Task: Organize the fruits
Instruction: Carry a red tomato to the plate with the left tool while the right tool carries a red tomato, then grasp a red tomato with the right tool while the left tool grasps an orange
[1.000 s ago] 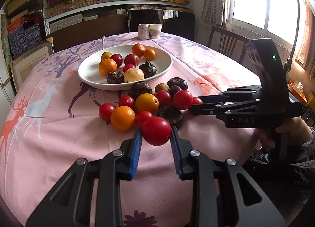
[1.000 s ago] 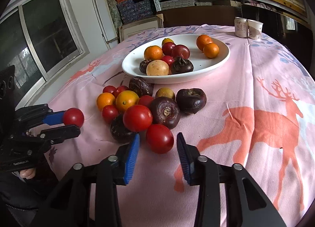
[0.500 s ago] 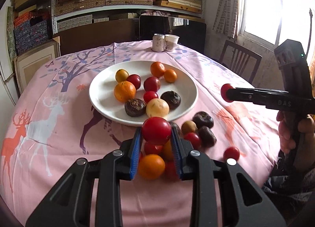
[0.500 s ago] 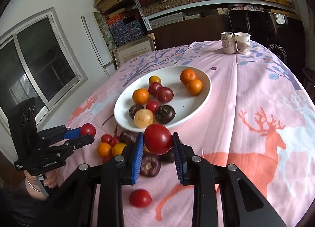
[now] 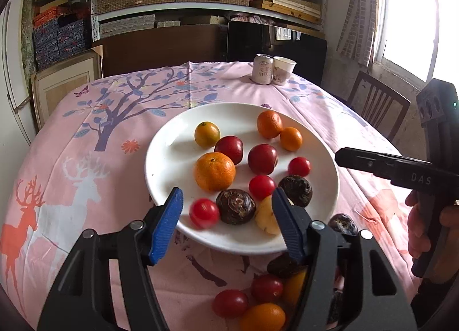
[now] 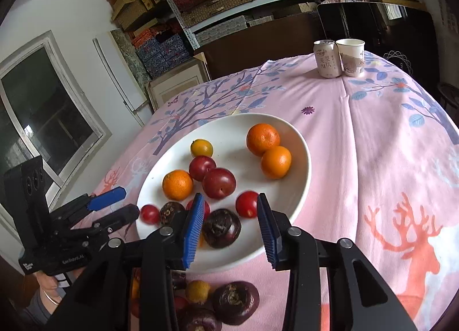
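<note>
A white plate [image 5: 172, 141] on the pink cloth holds oranges, plums, dark water chestnuts and red tomatoes. My left gripper [image 5: 225, 225] hovers over its near rim with jaws opening. A blurred red tomato [image 5: 204, 213] lies loose on the plate between the tips, free of the pads. My right gripper [image 6: 231, 225] is over the plate's right side, jaws opening too. Another red tomato [image 6: 247, 204] rests on the plate just beyond its pads, untouched. Each gripper shows in the other's view: the right gripper [image 5: 340, 157] from the side, the left gripper [image 6: 126, 202] spread beside its tomato [image 6: 149, 214].
Loose tomatoes, small oranges [image 5: 262, 316] and dark water chestnuts [image 6: 235, 299] lie on the cloth in front of the plate. A drink can [image 5: 262, 72] and a paper cup [image 5: 282, 74] stand at the far edge. A wooden chair [image 5: 378, 110] stands right of the table.
Both grippers carried a red tomato from the loose pile up over the plate, then opened. The two tomatoes now lie on the plate.
</note>
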A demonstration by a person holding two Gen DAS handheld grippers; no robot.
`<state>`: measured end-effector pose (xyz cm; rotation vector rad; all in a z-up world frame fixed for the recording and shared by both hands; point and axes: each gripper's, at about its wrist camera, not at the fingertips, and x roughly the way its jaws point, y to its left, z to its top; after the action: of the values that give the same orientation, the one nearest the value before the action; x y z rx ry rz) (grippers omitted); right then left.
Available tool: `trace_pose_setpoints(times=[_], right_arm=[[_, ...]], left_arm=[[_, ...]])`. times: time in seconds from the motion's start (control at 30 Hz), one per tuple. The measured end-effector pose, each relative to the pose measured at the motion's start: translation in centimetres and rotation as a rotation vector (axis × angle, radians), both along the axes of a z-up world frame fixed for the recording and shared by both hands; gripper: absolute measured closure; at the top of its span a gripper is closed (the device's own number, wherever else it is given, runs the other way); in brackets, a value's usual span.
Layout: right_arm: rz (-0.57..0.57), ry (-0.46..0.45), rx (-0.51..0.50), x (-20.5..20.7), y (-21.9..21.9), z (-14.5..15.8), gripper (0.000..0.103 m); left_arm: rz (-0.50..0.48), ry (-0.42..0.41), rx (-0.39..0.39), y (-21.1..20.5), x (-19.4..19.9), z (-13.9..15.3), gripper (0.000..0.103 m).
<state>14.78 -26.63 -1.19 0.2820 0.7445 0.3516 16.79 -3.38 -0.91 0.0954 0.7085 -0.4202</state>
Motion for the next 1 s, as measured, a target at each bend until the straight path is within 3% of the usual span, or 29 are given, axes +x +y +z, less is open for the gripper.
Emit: trace_pose_setpoints(times=[0.2, 0.37, 0.67, 0.77, 0.9, 1.0], right_arm=[[0.067, -0.013, -0.009, -6.1, 0.1, -0.8, 0.064], [0.153, -0.020, -0.101, -10.2, 2.2, -2.4, 0.064], [0.220, 0.013, -0.224, -11.3, 5.3, -4.1, 0.064], [0.227, -0.006, -0.192, -11.3, 5.2, -4.3, 0.071], [0.231, 0.009, -0.031, -10.8, 3.1, -4.9, 0.072], [0.225, 0.004, 0.010, -10.8, 2.5, -4.7, 0.072]], left_arm=[[-0.084, -0.017, 0.064, 0.2, -6.5, -0.9, 0.040], [-0.114, 0.007, 0.107, 0.6, -10.4, -3.0, 0.040], [-0.064, 0.062, 0.103, 1.3, -10.6, -4.9, 0.041], [-0.058, 0.057, 0.091, 1.5, -10.4, -4.6, 0.041], [-0.033, 0.077, 0.052, 1.6, -9.6, -4.4, 0.041], [0.004, 0.092, -0.005, 1.9, -8.6, -4.4, 0.042]])
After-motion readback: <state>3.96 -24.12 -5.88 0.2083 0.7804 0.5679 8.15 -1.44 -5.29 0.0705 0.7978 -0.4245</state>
